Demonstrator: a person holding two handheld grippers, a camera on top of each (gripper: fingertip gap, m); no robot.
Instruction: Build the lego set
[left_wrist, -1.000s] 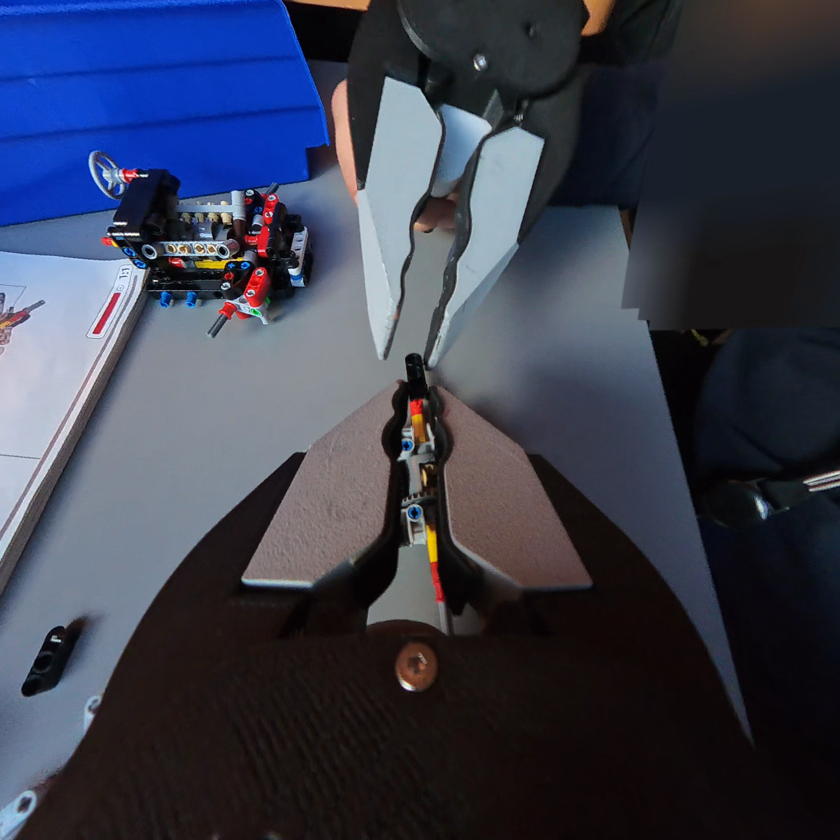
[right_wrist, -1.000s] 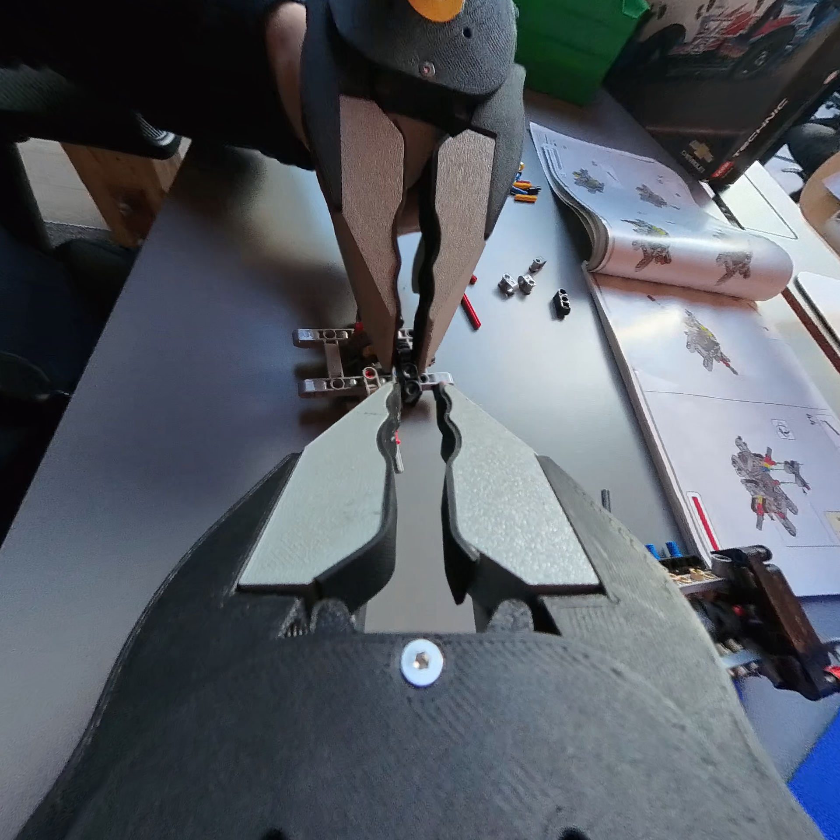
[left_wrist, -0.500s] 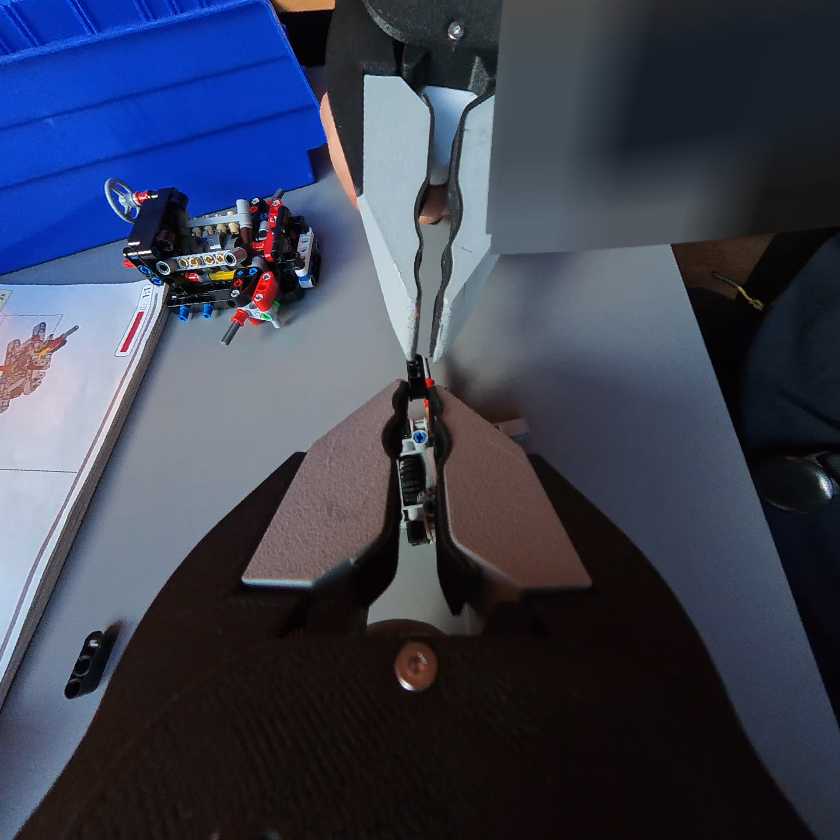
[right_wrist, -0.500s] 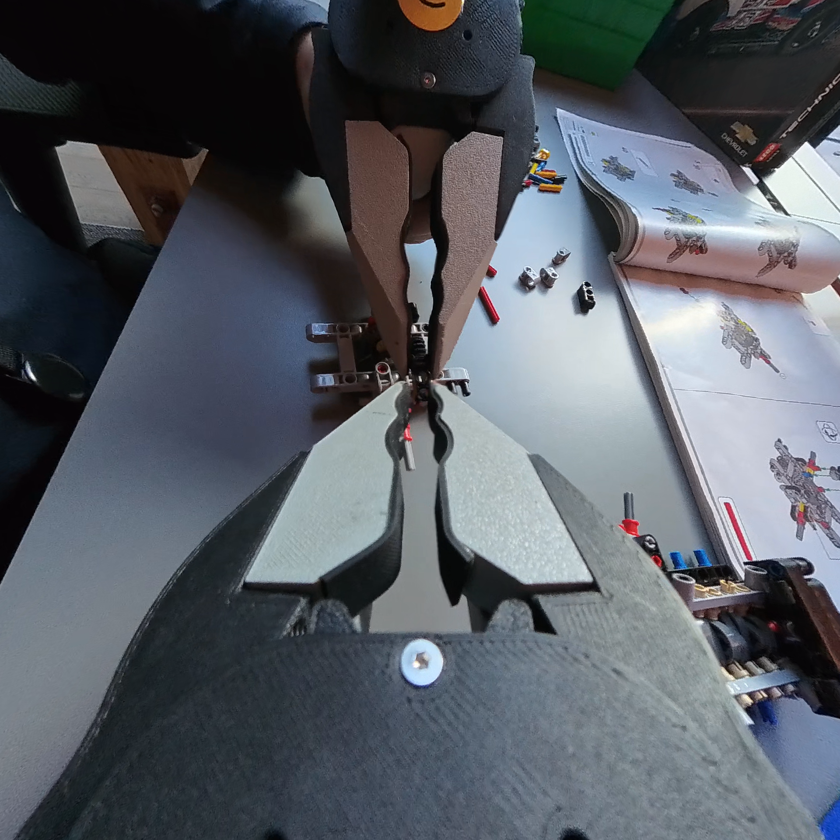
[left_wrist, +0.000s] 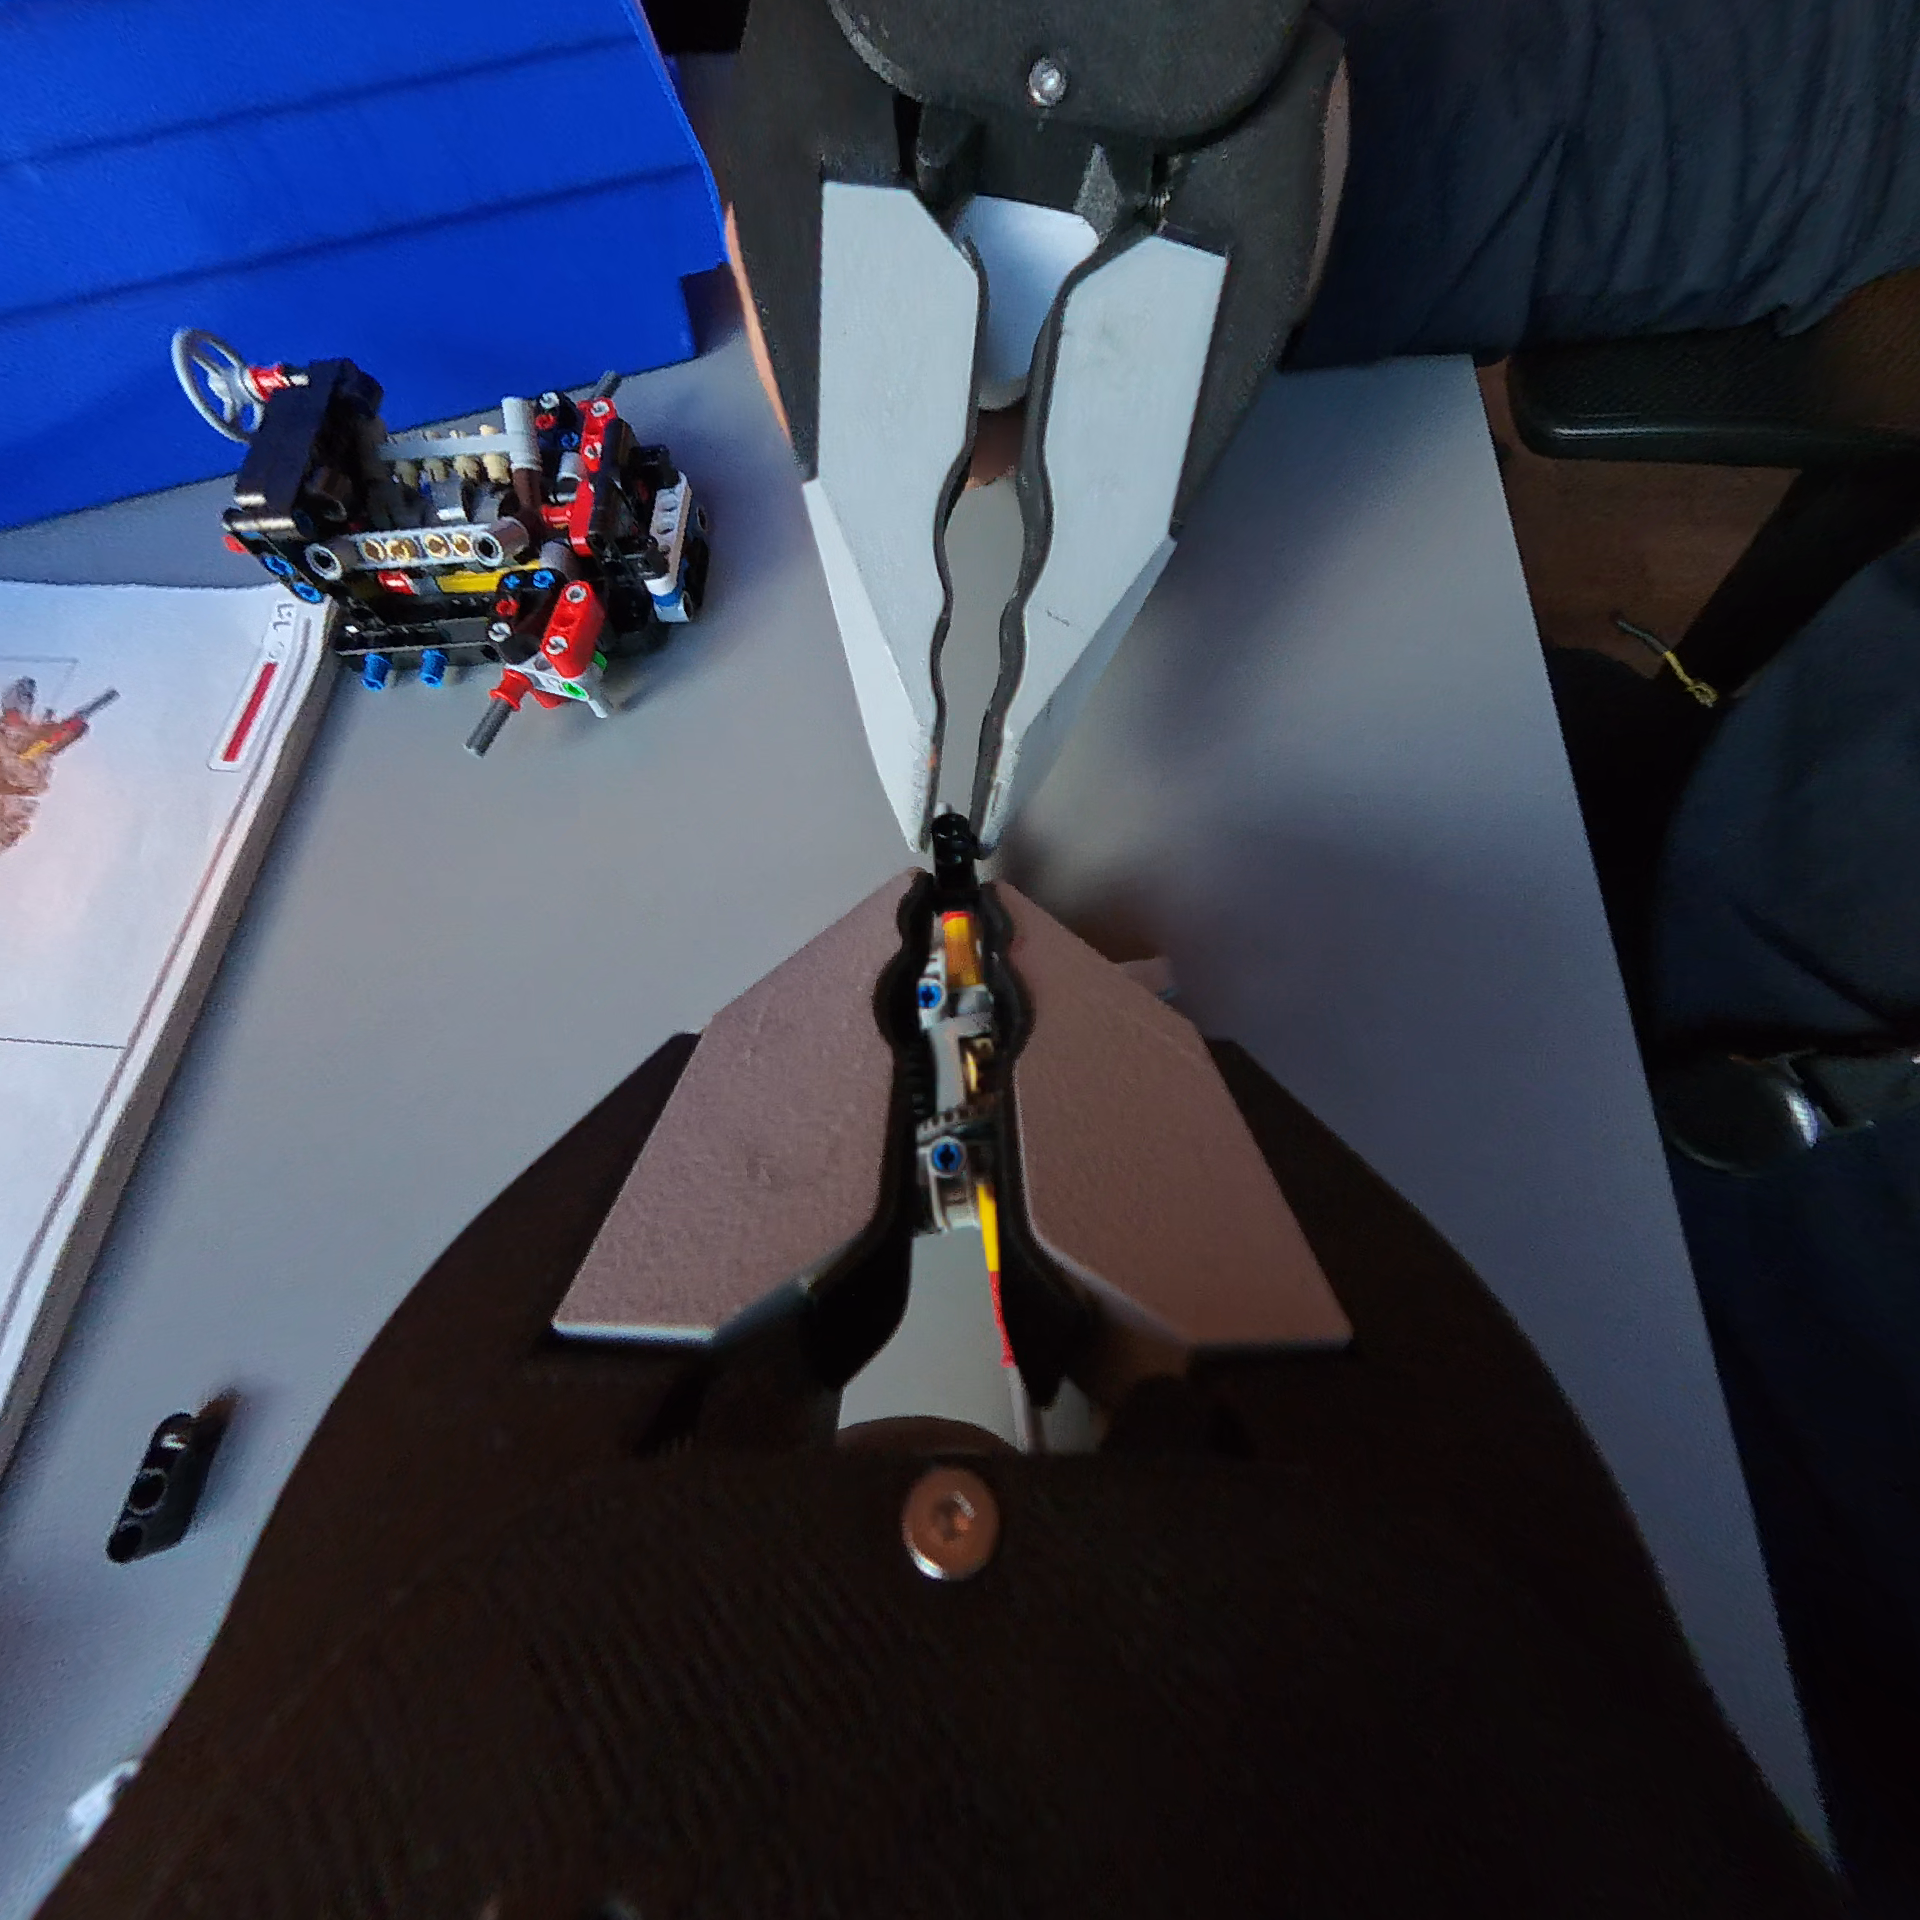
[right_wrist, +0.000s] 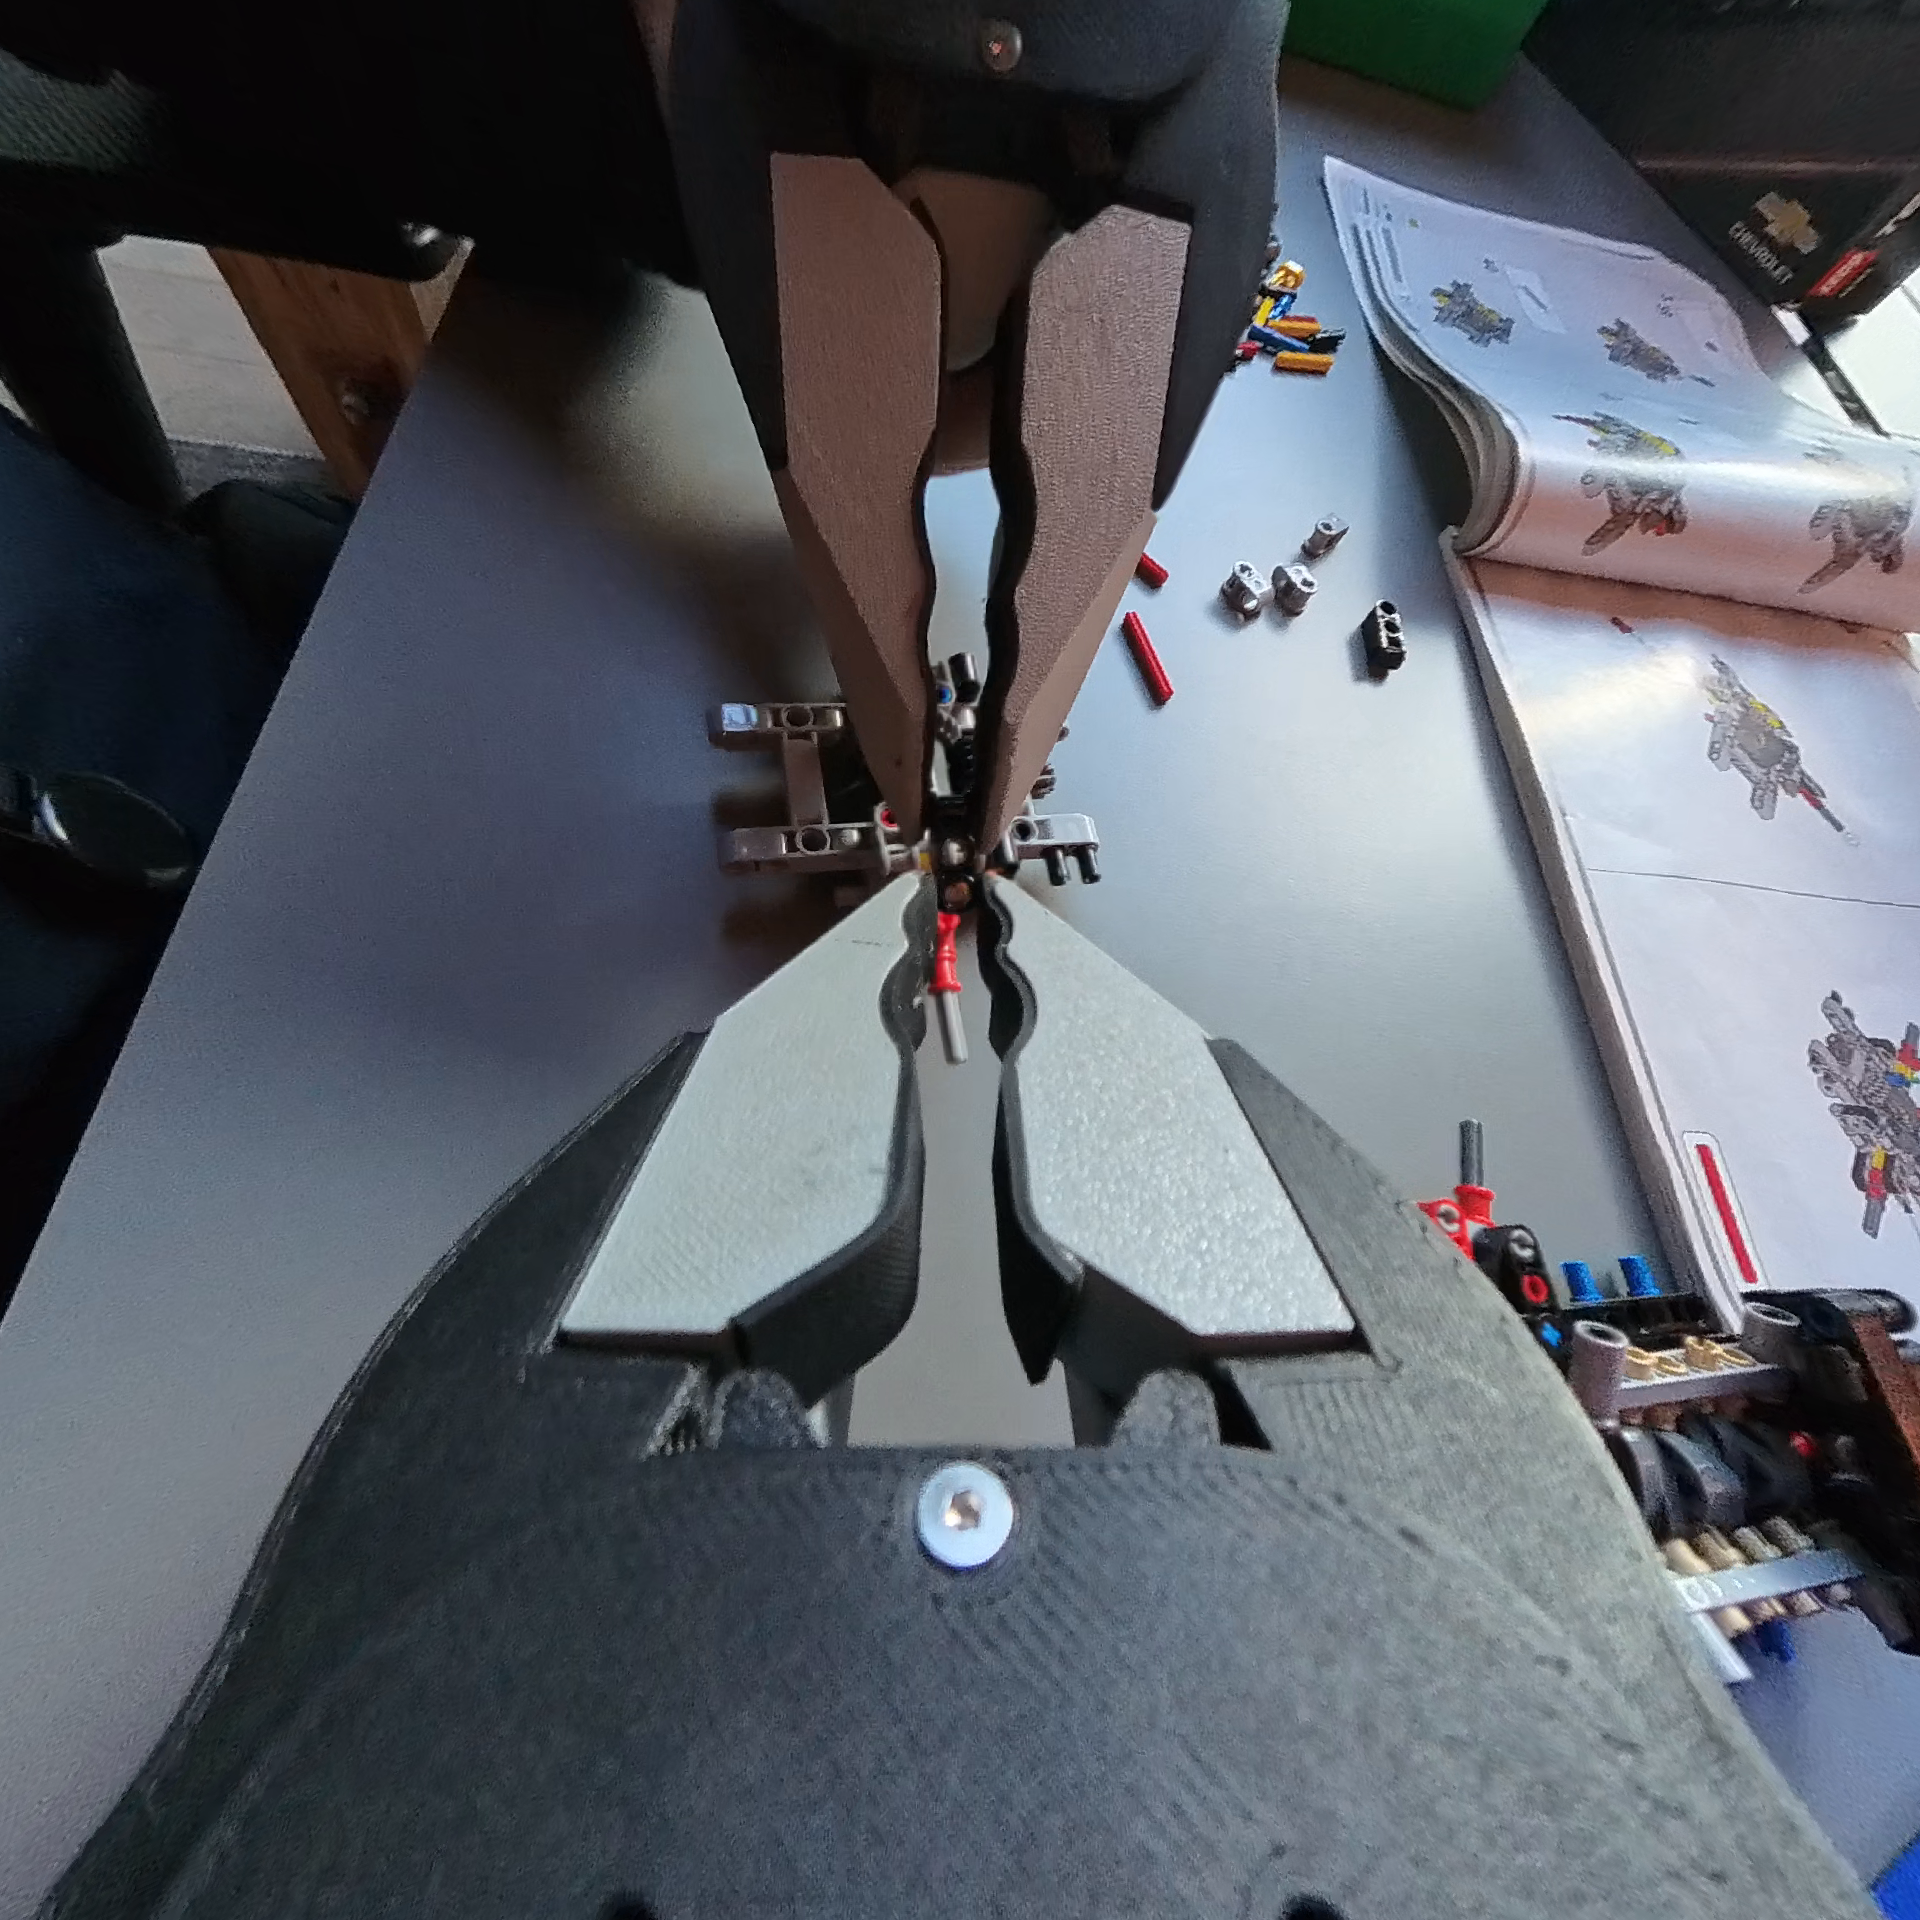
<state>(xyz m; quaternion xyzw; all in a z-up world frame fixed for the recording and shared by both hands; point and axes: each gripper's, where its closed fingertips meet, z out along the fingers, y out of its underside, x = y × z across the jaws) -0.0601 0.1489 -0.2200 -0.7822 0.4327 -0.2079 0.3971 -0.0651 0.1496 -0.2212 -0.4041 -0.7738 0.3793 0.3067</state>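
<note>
Left gripper (left_wrist: 954, 896) clamps grey brick assembly (left_wrist: 961, 1049); right gripper (right_wrist: 956, 891) apparently pinches its black connector (right_wrist: 954, 883).

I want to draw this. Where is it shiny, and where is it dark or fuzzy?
Right wrist view: bright glare on the open booklet, and the table darkens toward the left. Left wrist view: the gripper's body at the bottom is in deep shadow, and the small black piece looks smeared.

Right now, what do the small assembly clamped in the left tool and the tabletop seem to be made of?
Small assembly: apparently moulded plastic, glossy, judging by solid yellow, grey, black and blue parts with pin holes. Tabletop: smooth matte grey, probably laminate; its core is not visible. Left tool grips the assembly.
</note>
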